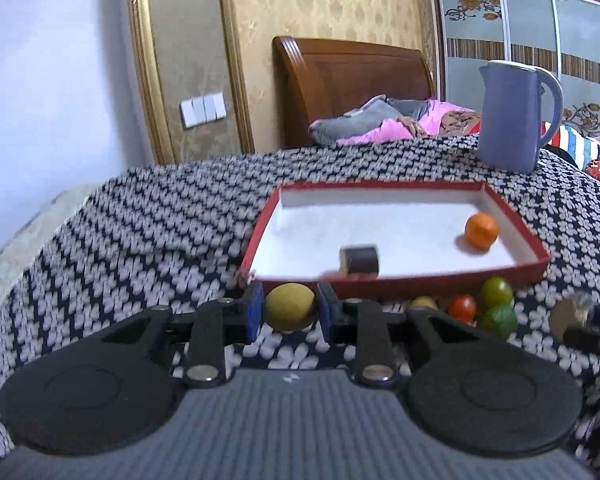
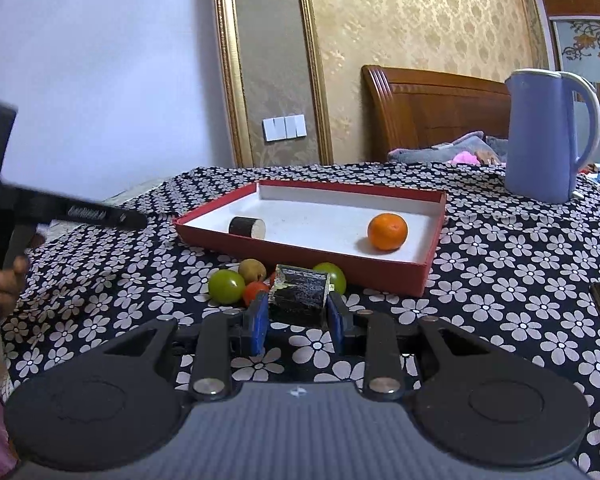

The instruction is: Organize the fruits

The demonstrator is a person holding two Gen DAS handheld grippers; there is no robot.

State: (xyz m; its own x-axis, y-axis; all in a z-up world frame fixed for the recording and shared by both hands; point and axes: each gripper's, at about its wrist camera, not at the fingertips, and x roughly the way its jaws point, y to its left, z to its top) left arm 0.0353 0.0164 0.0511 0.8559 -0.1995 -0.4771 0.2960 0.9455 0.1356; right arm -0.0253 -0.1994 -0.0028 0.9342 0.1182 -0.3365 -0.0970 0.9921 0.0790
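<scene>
We see the left gripper [image 1: 289, 312] with jaws closed on a yellowish fruit [image 1: 289, 307], just in front of the red tray [image 1: 400, 285] on the flowered worktop [image 1: 140, 216]; the right gripper [image 2: 298, 314] has its jaws clamped on a dark block [image 2: 298, 295]; an orange [image 2: 387, 231] and a dark cylinder [image 2: 246, 226] lie inside the tray; green [image 2: 226, 286] and red fruits [image 2: 254, 290] cluster against the tray's near wall; a blue kettle [image 2: 548, 136] stands behind the tray.
</scene>
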